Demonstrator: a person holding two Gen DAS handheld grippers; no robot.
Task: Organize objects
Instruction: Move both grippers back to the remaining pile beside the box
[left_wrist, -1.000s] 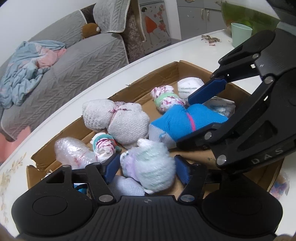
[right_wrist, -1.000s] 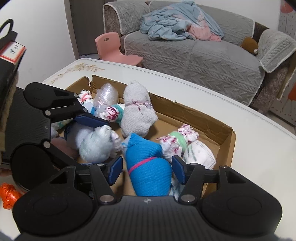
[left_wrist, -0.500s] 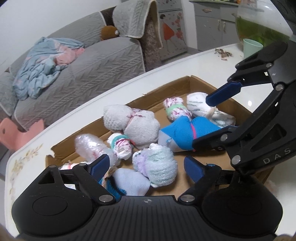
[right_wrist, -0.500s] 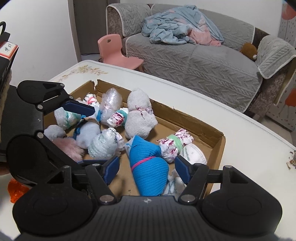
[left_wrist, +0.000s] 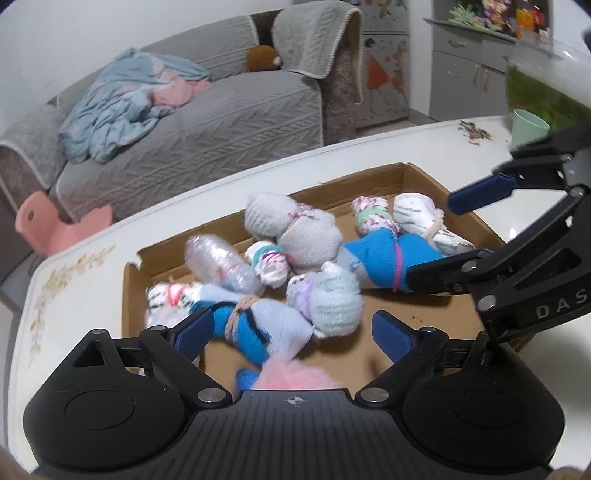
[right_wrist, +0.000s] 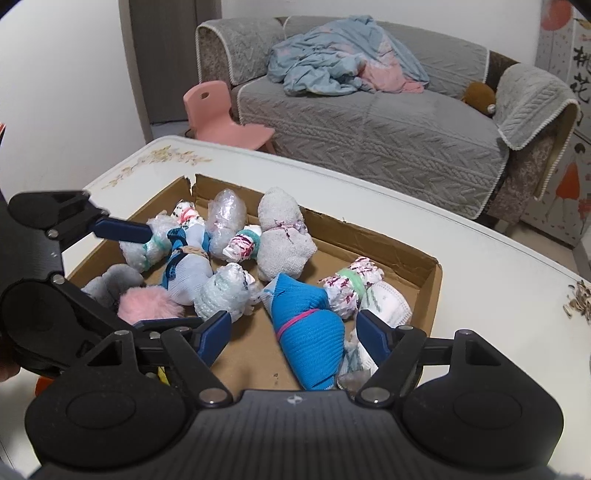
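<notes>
A shallow cardboard box (left_wrist: 369, 181) (right_wrist: 399, 247) on the white table holds several bundled socks and wrapped rolls. Among them are a bright blue bundle tied with a pink band (left_wrist: 384, 254) (right_wrist: 306, 325), a pale mint and lilac bundle (left_wrist: 328, 299) (right_wrist: 225, 291), a grey-white bundle (left_wrist: 295, 229) (right_wrist: 280, 236), a clear plastic-wrapped roll (left_wrist: 221, 262) (right_wrist: 225, 218) and a fluffy pink ball (left_wrist: 295, 376) (right_wrist: 147, 306). My left gripper (left_wrist: 291, 332) is open above the box's near side, holding nothing. My right gripper (right_wrist: 293, 336) is open above the blue bundle, holding nothing.
The white table (right_wrist: 480, 258) has a floral corner (left_wrist: 62, 284). A mint cup (left_wrist: 528, 127), scattered seed husks (left_wrist: 474, 131) (right_wrist: 576, 299) and a glass tank (left_wrist: 546, 85) stand at its right. A grey sofa (right_wrist: 369, 110) and pink child's chair (right_wrist: 218, 118) stand beyond.
Both grippers have pulled back and risen from the box. The left jaws, which flanked the mint and lilac bundle, now stand wider apart with it left lying in the box.
</notes>
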